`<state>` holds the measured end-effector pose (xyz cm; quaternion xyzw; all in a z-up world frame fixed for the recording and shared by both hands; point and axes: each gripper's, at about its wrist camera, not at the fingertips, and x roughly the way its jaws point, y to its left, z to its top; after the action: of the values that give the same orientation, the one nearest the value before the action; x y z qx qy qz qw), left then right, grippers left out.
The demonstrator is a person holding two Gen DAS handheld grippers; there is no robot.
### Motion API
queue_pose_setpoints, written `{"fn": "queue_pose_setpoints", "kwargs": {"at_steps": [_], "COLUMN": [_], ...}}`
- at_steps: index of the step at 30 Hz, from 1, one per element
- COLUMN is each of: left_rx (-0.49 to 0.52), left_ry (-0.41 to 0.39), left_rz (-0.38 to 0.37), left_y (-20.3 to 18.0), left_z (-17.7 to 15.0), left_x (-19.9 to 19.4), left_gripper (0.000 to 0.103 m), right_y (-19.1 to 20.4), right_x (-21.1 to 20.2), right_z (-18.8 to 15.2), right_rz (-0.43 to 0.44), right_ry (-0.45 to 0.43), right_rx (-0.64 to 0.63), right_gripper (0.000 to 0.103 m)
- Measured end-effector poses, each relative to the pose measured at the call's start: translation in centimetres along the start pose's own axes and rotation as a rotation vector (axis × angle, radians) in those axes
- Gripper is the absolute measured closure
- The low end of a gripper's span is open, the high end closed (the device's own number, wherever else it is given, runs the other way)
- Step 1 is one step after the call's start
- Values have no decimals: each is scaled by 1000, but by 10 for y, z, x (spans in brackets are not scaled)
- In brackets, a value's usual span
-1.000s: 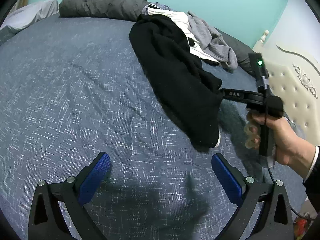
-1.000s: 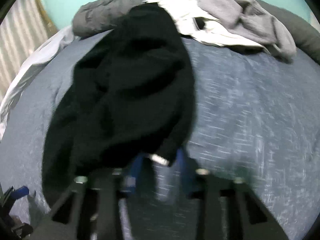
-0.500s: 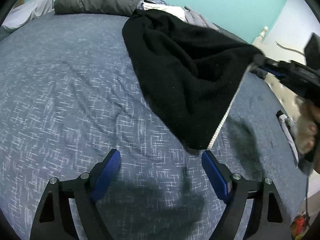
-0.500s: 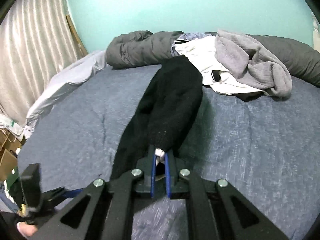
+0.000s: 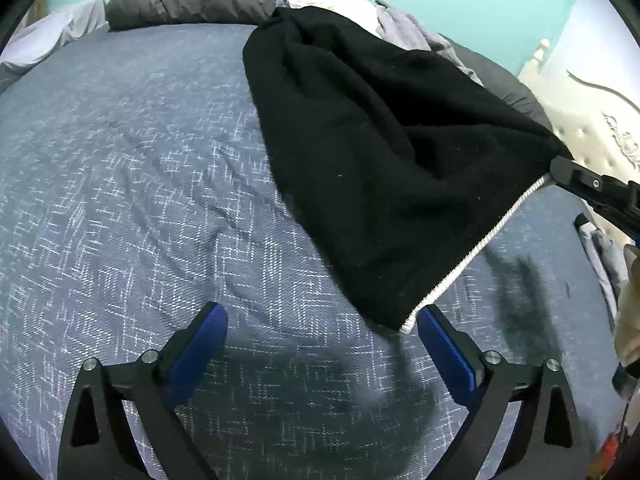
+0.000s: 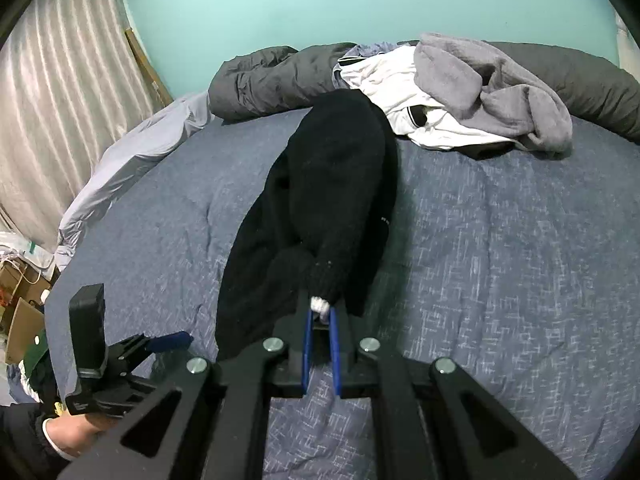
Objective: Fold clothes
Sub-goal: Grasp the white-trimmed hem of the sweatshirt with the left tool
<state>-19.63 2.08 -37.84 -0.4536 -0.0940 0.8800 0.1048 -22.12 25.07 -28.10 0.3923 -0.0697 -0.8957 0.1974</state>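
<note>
Black knit sweater is lifted off the blue bedspread by its white-ribbed hem corner, pinched in the right gripper, while the left gripper, jaws opening with nothing between them, is probably needed at the hanging corner.

No text, label, brand, number or sign is legible in either view. Small pale marks on the body of the left gripper, seen low at the left from the right gripper's camera, are too blurred to read.
</note>
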Motion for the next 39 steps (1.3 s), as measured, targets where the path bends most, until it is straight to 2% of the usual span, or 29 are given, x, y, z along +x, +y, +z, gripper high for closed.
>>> {"fn": "queue_pose_setpoints", "kwargs": {"at_steps": [4,6,13,20,23,24,25,27,31,36,39], "left_rx": [10,10,-12,78,92,96,100,113,139,179,191], "left_ry": [4,5,1,14,15,14,12,7,-14,-59,-99], "left_rz": [-4,-78,-73,-48,-41,-49,-56,-58,-58,-45,-37], "left_y": [-4,-6,-1,-13,-14,-14,-14,-15,-16,-15,-15], "left_z": [-3,-4,-8,-11,-13,-12,-12,-12,-9,3,31], "left_x": [1,1,5,17,16,15,14,8,-10,-61,-92], "left_gripper": [4,4,4,8,23,31,45,62,89,90,91], "right_y": [-1,-2,-3,2,3,3,3,8,21,45,61], "right_x": [2,3,5,5,4,3,2,-2,-11,-35,-55], "right_z": [-5,-6,-8,-5,-5,-5,-5,-4,-1,9,17], "right_rz": [7,9,17,22,22,23,25,29,45,64,74], "right_ry": [4,6,12,16,17,16,14,9,-9,-40,-69], "right_rx": [2,8,19,12,12,13,13,6,-7,-42,-53], "right_gripper": [96,96,96,96,96,96,96,96,96,96,96]}}
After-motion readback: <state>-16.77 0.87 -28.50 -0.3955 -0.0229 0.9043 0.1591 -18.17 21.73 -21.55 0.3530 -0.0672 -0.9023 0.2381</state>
